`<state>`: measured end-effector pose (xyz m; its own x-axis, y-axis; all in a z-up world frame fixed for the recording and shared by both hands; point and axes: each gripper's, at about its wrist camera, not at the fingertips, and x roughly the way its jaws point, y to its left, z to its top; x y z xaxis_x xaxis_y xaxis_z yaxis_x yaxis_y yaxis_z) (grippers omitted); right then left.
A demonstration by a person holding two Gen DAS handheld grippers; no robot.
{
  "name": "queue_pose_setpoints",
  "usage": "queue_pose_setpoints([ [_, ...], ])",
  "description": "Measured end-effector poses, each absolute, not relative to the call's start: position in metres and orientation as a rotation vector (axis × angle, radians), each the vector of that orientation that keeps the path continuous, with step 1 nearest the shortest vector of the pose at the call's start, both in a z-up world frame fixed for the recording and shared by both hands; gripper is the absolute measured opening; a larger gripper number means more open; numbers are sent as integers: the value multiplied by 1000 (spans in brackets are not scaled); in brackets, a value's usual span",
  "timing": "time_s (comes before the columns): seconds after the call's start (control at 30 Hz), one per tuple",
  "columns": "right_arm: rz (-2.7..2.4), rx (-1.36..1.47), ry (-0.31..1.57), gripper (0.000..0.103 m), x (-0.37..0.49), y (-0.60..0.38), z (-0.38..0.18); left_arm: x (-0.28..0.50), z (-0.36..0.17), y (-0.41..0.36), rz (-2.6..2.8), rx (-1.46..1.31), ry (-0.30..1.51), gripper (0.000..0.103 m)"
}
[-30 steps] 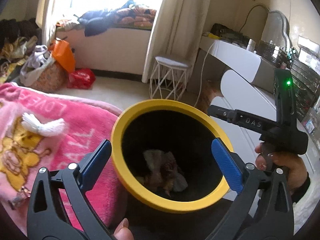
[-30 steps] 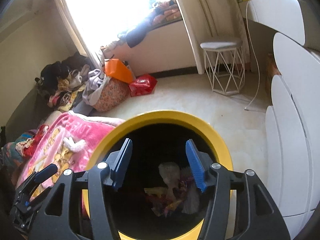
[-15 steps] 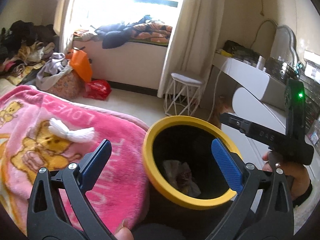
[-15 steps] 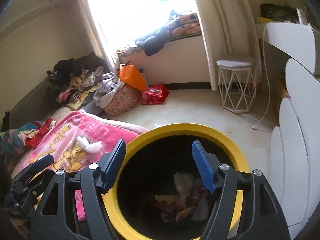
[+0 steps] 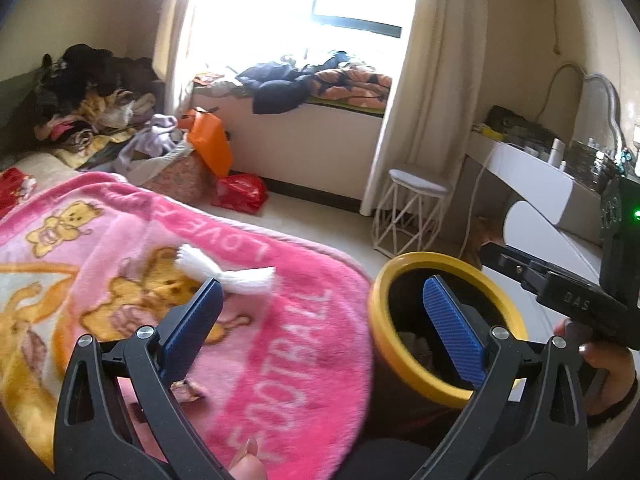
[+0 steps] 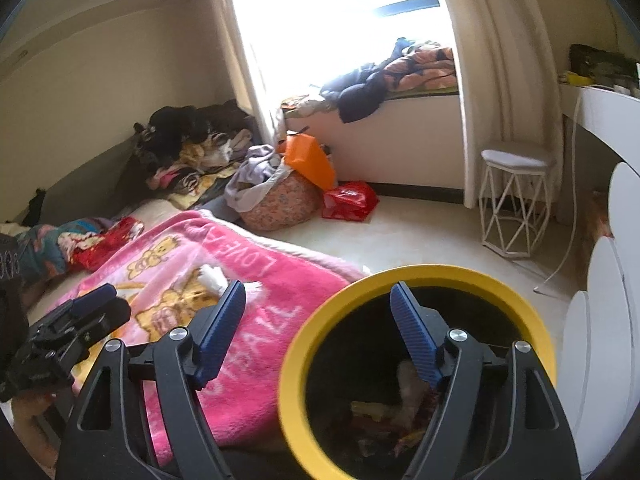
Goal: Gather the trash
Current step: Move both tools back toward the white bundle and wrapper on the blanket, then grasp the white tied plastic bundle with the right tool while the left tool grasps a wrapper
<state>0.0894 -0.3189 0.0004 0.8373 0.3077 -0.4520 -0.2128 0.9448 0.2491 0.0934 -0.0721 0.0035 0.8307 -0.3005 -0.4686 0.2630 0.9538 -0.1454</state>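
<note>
Both grippers, left point(image 5: 320, 316) and right point(image 6: 318, 320), spread wide, holding nothing. Tissue point(image 5: 228, 272) lying on blanket point(image 5: 280, 344), beside bin point(image 6: 416, 280).

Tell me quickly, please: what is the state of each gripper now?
Left gripper: open, holding nothing, above the pink blanket.
Right gripper: open, holding nothing, over the yellow-rimmed bin.

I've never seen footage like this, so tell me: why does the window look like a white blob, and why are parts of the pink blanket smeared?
Left wrist view: the window is overexposed, daylight washing out its panes; the pink blanket is motion-blurred near the lens. Right wrist view: the same glare, blur on the yellow bin rim, and fisheye bending of walls and curtain.
</note>
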Motion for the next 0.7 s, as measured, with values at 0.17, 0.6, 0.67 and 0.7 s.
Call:
queue_pose_setpoints([
  [0.17,321,162,533,73,98,-293,-1,92,-5,-41,-260,-88,527,92],
  [0.6,396,38,657,73,164,-210,-19,100,-61,25,-252,-108,708,92],
  [0.67,408,16,685,72,178,-197,-26,100,-69,28,-260,-90,734,92],
  [0.7,408,11,699,72,182,-194,-30,99,-74,30,-267,-81,748,92],
])
